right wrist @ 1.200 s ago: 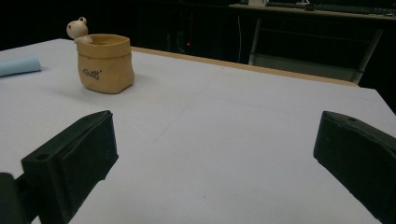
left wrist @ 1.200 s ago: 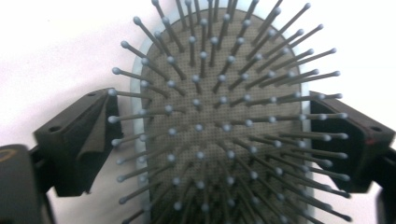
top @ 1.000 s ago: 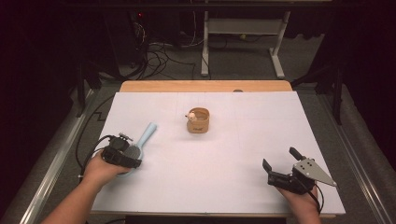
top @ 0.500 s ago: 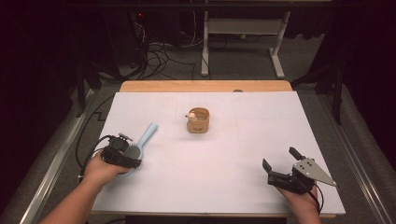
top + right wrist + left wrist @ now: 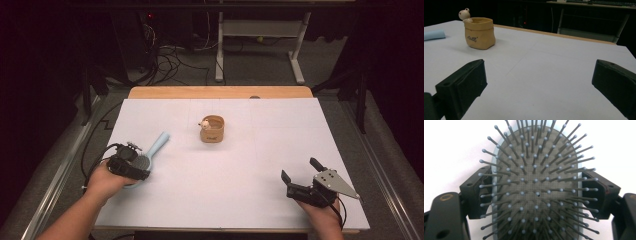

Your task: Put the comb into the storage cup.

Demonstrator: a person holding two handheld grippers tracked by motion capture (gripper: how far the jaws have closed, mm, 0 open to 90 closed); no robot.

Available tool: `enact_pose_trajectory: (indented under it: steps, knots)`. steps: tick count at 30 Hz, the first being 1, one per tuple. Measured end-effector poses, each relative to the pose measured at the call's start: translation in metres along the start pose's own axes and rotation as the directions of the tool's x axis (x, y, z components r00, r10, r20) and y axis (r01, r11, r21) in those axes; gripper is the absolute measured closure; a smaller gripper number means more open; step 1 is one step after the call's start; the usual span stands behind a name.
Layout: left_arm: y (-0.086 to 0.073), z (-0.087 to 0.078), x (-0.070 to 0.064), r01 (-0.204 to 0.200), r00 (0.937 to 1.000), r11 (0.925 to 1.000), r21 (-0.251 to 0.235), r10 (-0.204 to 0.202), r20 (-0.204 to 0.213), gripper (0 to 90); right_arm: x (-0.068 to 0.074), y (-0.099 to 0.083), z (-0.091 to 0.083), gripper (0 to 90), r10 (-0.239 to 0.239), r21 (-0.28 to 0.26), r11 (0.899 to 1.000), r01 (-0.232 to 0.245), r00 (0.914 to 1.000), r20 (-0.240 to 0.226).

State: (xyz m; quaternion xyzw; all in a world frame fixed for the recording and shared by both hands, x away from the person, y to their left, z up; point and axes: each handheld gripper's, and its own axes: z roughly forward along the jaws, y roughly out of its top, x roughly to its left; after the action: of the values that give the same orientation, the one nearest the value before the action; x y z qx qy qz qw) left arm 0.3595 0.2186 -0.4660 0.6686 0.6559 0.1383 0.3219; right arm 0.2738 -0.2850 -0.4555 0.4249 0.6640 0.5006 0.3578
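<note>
A light blue hairbrush (image 5: 159, 144) with grey bristles lies on the white table (image 5: 280, 130) at the left, its handle pointing toward the far right. My left gripper (image 5: 139, 164) is shut on the brush head. In the left gripper view the two black jaws press against both sides of the brush (image 5: 534, 170), bristles facing the camera. My right gripper (image 5: 300, 170) rests near the front right of the table, open, with nothing between its fingers (image 5: 464, 85). A small tan pot (image 5: 212, 130) with a little animal figure on its rim stands at the table's middle.
From the right gripper view the pot (image 5: 479, 33) is far off to the left, with the brush handle tip (image 5: 432, 35) beyond it. A wooden strip (image 5: 220, 92) borders the far edge. Cables and a desk frame (image 5: 260, 45) are on the floor behind.
</note>
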Motion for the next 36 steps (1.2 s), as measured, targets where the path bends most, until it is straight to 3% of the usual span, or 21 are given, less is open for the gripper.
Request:
enact_pose_trajectory:
  steps: [10,15,23,29,32,33,35,36]
  knots:
    - [0.000,-0.016,-0.005,-0.033,0.9989,0.9993,-0.017,0.034,0.033,21.0,0.000,0.000,-0.001,0.1,0.000,-0.002,1.000,0.000,1.0000,0.001]
    - [-0.006,-0.023,-0.010,-0.080,0.9959,0.9967,-0.016,0.080,0.041,20.9,0.000,0.000,-0.001,0.1,0.001,0.000,1.000,-0.001,1.0000,0.000]
    - [-0.016,-0.033,-0.027,-0.144,0.9857,0.9893,-0.022,0.145,0.085,20.9,0.000,0.000,0.000,0.1,-0.001,0.000,1.000,0.001,1.0000,0.003]
    - [-0.019,-0.035,-0.040,-0.156,0.9799,0.9876,-0.017,0.157,0.124,20.9,0.000,0.000,-0.001,0.1,-0.001,-0.004,1.000,0.001,1.0000,0.004]
    - [-0.023,-0.035,-0.049,-0.172,0.9748,0.9850,-0.013,0.172,0.142,20.9,0.000,0.000,-0.001,0.1,-0.004,-0.004,1.000,0.004,1.0000,0.004]
    - [-0.025,-0.034,-0.054,-0.191,0.9693,0.9815,-0.011,0.191,0.155,20.9,0.000,0.000,-0.001,0.1,-0.005,-0.005,1.000,0.005,1.0000,0.003]
    - [-0.028,-0.034,-0.061,-0.199,0.9647,0.9800,-0.012,0.198,0.174,20.9,0.000,0.000,-0.001,0.1,-0.005,-0.005,1.000,0.005,1.0000,0.003]
    - [-0.028,-0.034,-0.061,-0.199,0.9647,0.9800,-0.012,0.198,0.174,20.9,0.000,0.000,-0.001,0.1,-0.006,-0.005,1.000,0.006,1.0000,0.004]
